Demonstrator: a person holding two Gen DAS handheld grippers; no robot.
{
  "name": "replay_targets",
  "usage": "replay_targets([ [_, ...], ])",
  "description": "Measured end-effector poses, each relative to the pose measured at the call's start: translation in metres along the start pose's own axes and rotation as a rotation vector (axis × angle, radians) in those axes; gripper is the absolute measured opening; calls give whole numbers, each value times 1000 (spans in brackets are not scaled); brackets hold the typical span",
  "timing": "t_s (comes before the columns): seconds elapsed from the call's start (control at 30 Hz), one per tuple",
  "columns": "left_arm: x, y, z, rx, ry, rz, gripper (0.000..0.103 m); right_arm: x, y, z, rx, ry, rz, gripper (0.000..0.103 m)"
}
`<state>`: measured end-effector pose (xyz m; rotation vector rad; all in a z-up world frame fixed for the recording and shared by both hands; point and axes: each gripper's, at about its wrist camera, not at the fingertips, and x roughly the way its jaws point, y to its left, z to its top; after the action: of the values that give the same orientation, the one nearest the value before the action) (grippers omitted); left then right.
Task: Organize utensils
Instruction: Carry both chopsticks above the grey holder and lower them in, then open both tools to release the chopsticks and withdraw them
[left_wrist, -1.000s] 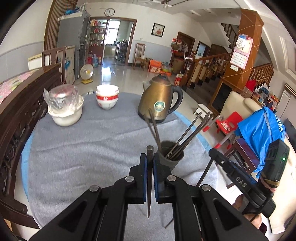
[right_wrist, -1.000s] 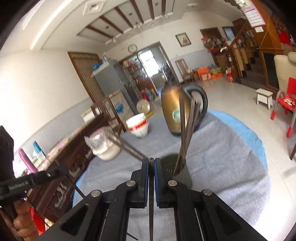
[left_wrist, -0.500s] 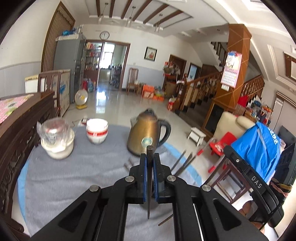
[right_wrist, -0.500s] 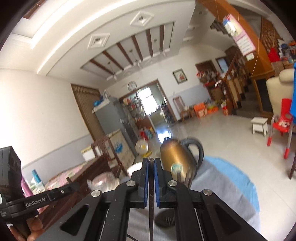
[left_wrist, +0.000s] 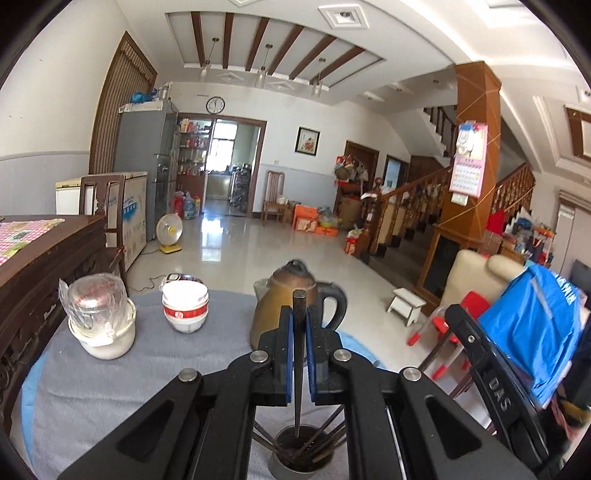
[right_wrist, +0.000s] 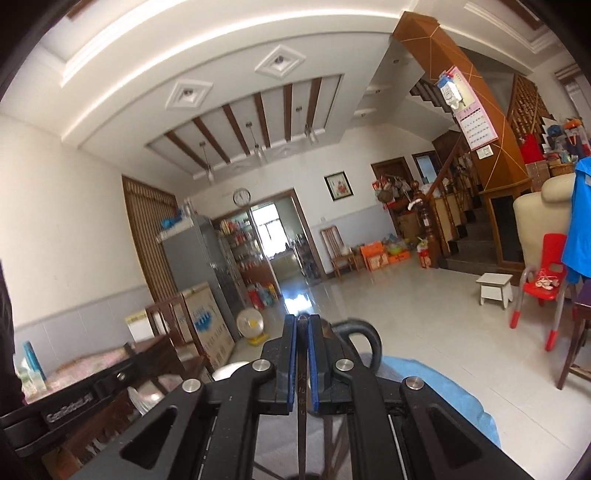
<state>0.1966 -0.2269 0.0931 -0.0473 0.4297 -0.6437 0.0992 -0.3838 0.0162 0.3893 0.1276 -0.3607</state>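
Left wrist view: dark chopsticks (left_wrist: 317, 445) fanned inside grey cup (left_wrist: 295, 467) on table.

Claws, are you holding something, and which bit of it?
Yes. The left claw pinches one dark chopstick near its thick top, tip hanging over the cup. The right claw pinches another chopstick near its top too.

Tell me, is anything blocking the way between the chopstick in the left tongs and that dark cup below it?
Nothing visible does. The left tongs hold the chopstick upright, its thin tip right over the cup's open mouth. The only things there are other chopsticks, leaning against the rim and leaving the middle free.
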Motion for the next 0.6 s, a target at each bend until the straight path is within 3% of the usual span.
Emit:
replay_targets([
  [0.23, 34, -2, -31, 23, 125, 30, 7, 12, -10, -28, -15, 119, 5, 6],
  [0.37, 24, -4, -35, 45, 134, 49, 8, 12, -28, -38, 38, 192, 20, 8],
  [0.47, 4, -7, -34, 67, 120, 60, 22, 9, -43, -43, 115, 258, 35, 10],
  [0.53, -11, -7, -33, 84, 106, 72, 51, 4, -53, -47, 161, 290, 44, 10],
  [0.6, -32, -6, -33, 105, 77, 86, 54, -6, -64, -49, 206, 309, 48, 11],
])
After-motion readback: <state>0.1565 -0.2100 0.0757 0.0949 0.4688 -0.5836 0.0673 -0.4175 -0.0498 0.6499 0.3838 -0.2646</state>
